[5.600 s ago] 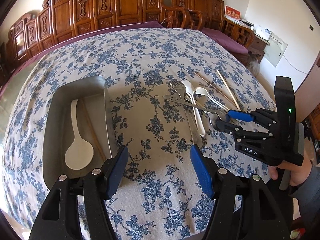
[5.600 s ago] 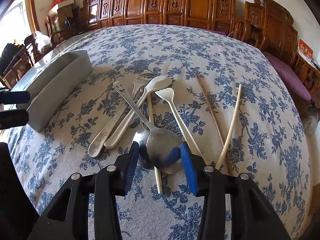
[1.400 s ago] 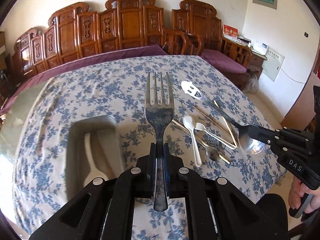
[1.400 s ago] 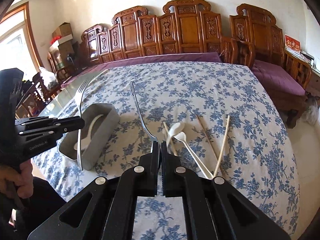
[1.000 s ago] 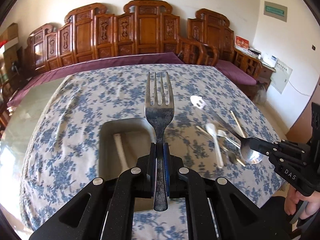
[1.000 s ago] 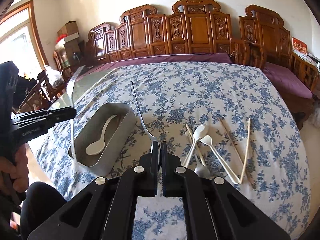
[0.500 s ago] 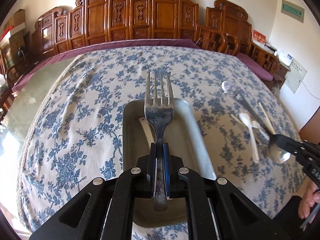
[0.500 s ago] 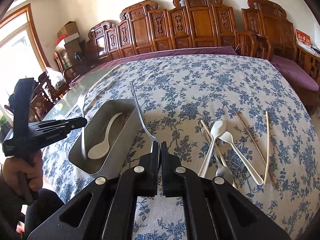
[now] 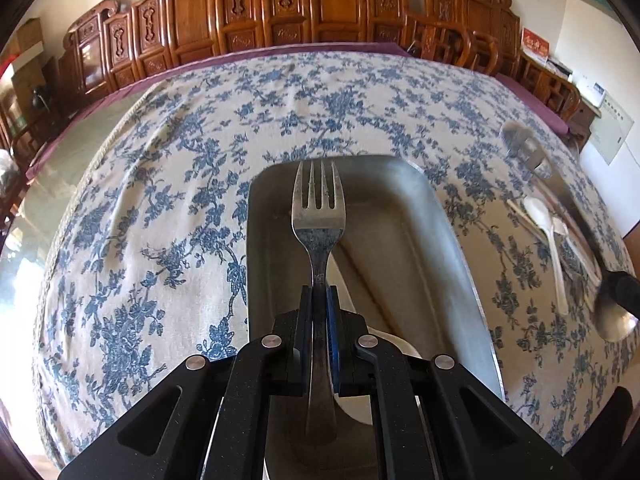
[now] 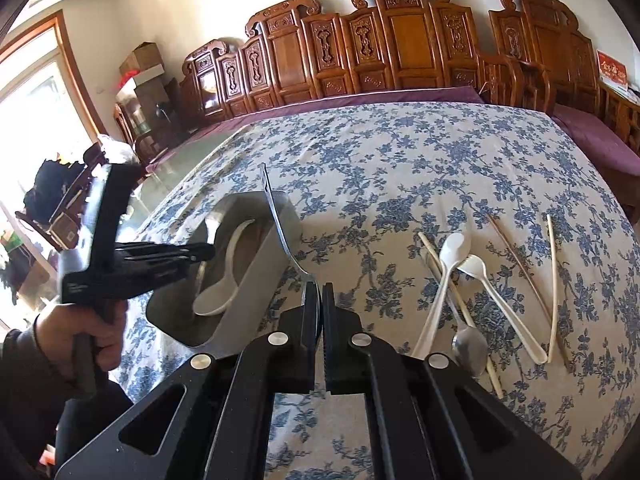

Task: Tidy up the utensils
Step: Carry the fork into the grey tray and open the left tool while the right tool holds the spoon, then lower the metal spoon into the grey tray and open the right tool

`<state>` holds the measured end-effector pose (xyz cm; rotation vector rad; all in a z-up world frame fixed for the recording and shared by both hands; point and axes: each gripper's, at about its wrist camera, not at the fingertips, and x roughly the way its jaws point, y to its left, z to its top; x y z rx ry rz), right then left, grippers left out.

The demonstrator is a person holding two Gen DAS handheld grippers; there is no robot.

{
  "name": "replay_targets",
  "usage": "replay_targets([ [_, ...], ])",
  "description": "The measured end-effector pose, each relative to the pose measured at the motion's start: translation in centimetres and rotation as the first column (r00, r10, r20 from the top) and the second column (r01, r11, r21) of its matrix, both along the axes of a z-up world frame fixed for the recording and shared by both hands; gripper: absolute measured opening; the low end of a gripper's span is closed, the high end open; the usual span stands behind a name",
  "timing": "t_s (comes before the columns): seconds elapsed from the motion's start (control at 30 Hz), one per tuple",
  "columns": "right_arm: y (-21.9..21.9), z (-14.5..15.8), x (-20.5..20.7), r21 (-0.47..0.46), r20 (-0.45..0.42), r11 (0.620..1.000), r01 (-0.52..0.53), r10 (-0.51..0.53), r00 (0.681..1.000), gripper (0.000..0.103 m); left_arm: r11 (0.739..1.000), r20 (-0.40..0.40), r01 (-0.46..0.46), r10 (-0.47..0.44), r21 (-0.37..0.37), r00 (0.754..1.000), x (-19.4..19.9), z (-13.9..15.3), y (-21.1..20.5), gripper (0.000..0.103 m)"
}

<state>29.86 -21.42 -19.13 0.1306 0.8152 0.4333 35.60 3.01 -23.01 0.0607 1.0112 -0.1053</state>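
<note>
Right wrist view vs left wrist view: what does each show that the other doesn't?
Only the right wrist view: the person's hand holding the left gripper, the chopsticks and the small metal spoon lying on the tablecloth. Only the left wrist view: the fork face-on with its tines over the metal tray. Both: the tray, the white plastic spoons, and the right gripper's large metal spoon.
</note>
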Motion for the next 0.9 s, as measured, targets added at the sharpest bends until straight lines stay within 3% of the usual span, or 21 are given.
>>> replay_targets([
  [0.2, 2.1, 0.4, -0.2, -0.008, -0.001, 1.000, -0.021, 0.021, 1.000, 0.004, 0.999, -0.039, -0.018, 0.017, -0.027, 0.999, 0.5, -1.1, 0.6, 0.006],
  [0.63, 6.6, 0.1, 1.0, -0.027, -0.039, 0.999, -0.025, 0.024, 0.999, 0.004, 0.998, 0.111, -0.026, 0.032, -0.057, 0.993, -2.8, 3.2, 3.1, 0.006],
  [0.9, 10.6, -1.3, 2.7, -0.067, -0.097, 0.997, -0.035, 0.028, 0.995, 0.004, 0.996, 0.149, -0.041, 0.053, -0.085, 0.987, -4.3, 4.7, 5.6, 0.006],
])
